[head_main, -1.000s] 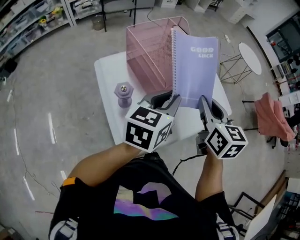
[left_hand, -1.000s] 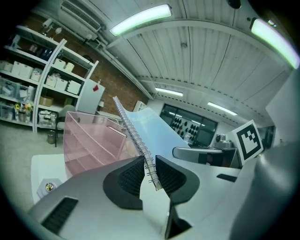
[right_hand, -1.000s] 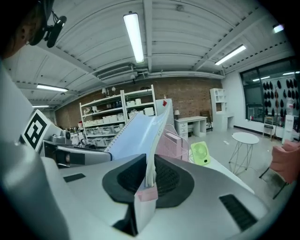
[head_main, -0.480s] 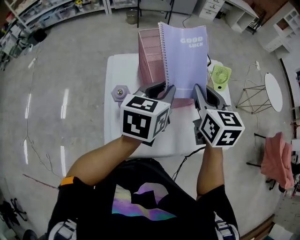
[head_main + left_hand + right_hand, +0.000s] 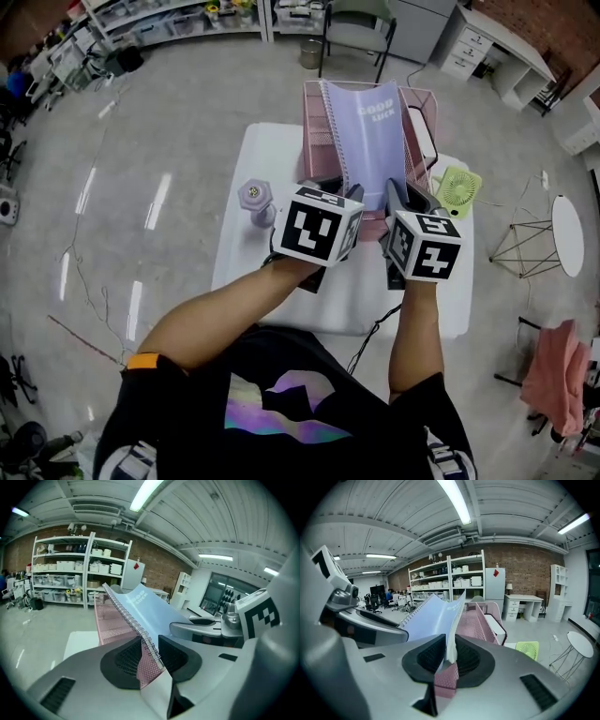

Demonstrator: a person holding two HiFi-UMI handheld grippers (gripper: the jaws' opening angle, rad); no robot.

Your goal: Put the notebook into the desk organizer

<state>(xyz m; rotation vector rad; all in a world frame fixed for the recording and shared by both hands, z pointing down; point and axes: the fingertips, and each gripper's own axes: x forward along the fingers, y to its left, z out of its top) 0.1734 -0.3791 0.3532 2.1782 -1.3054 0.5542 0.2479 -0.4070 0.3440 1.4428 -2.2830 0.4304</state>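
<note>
While the left gripper [image 5: 149, 654] is letting its jaws spread, the wire spine of the notebook [image 5: 151, 607] stands between the pads with a gap showing on one side, so I'd say that grip is coming off. The right gripper [image 5: 449, 657] is narrow and clamped on the notebook's free edge, the cover pinched flat between its pads.

The notebook is upright, with its lilac cover facing the person. Seen from above, it sits within the outline of the pink mesh desk organizer [image 5: 317, 127], between the side walls. I cannot tell whether its bottom edge rests on the organizer's floor, because the two grippers hide that part. As I judge it, the job is close to done: the book is lowered into place and one side is being released. What is left is for the right side to let go and for both tools to draw back without tipping the book over.

Both forearms reach straight out over the white table [image 5: 251, 169], side by side and close together. The marker cubes face up and the jaws point ahead at the notebook's lower corners, with the left on the spiral side and the right on the open side.

A small lilac object [image 5: 255, 197] stands on the table to the left of the grippers. A green fan [image 5: 459, 189] lies just to the right of the organizer. Both are clear of the work.
</note>
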